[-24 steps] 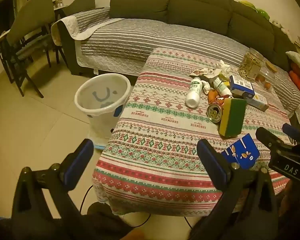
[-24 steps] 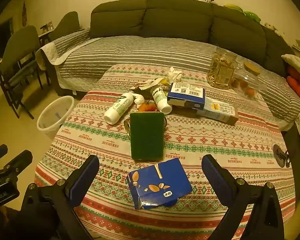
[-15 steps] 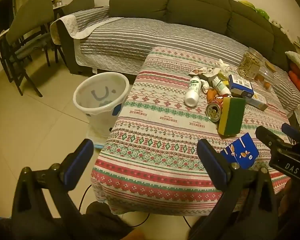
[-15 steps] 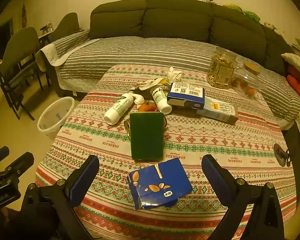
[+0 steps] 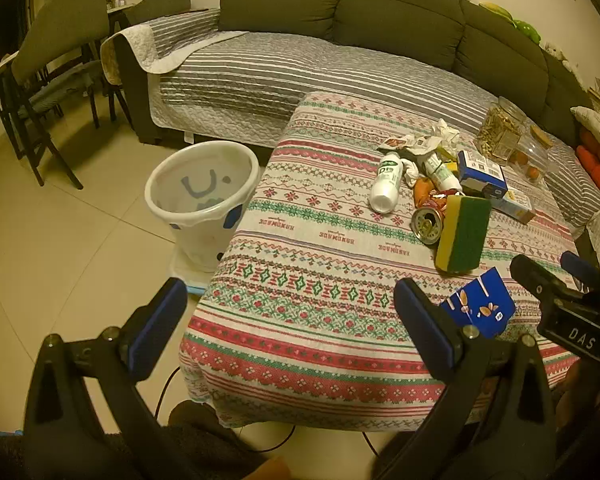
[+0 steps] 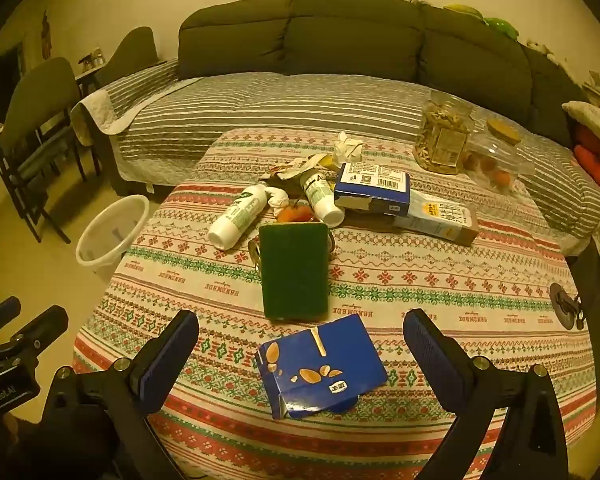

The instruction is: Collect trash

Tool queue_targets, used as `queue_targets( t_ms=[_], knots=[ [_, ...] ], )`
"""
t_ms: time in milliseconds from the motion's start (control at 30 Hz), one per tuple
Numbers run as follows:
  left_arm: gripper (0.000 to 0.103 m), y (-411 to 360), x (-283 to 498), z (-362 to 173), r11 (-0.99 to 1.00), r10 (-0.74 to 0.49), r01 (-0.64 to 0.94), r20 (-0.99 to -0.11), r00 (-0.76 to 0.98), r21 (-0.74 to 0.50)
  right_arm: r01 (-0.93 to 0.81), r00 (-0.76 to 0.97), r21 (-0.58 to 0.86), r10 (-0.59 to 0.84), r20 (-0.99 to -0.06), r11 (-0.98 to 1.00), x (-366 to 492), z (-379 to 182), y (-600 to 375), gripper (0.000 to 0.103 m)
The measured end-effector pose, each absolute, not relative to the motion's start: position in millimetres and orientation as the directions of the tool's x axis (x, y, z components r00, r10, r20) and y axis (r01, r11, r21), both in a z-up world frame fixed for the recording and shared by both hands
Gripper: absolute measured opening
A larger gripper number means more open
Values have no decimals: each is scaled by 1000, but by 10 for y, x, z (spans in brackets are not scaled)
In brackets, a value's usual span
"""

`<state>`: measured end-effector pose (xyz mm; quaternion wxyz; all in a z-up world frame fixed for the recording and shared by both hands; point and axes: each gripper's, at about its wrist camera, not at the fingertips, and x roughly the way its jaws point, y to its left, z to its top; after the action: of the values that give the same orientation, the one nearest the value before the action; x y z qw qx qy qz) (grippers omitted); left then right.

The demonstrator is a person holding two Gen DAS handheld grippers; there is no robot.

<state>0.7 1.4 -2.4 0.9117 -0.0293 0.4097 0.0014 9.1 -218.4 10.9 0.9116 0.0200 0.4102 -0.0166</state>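
The right gripper [image 6: 300,352] hung low over the near edge of the table [image 6: 440,280], its blue-padded jaws spread wide with nothing between them, and the flattened blue carton [image 6: 320,368] lay on the patterned cloth just beyond, framed by the two fingers but touched by neither. The left gripper [image 5: 288,320] was held off the table's near left corner, its jaws likewise wide apart and empty, one finger over the tiled floor and the other over the cloth. Just past the blue carton stood a green-and-yellow sponge [image 6: 294,270], propped up on edge, and behind it an open drink can [image 5: 426,224] lay on its side, touching the sponge. Farther on sat the main heap of trash: two white bottles with green labels, one [image 6: 238,218] lying to the left and the other [image 6: 322,200] beside an orange wrapper [image 6: 296,212], then crumpled paper [image 6: 348,148] and a blue box [image 6: 374,188] resting partly on a longer pale carton [image 6: 436,218]. Beyond these, at the table's far right, stood a glass jar [image 6: 442,140] of light-coloured pieces. On the floor left of the table stood the white bin [image 5: 204,204], open-topped, close to the table's side. Behind everything ran a grey sofa [image 6: 340,48] with a striped cover.
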Motion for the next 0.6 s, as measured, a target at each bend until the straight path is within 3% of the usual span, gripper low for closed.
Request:
queue_targets(
  t_ms=[600],
  knots=[
    [102, 23, 17, -48, 998, -25, -29, -750, 661, -58, 51, 667, 29, -13, -745, 998, 79, 110, -2191, 103]
  ],
)
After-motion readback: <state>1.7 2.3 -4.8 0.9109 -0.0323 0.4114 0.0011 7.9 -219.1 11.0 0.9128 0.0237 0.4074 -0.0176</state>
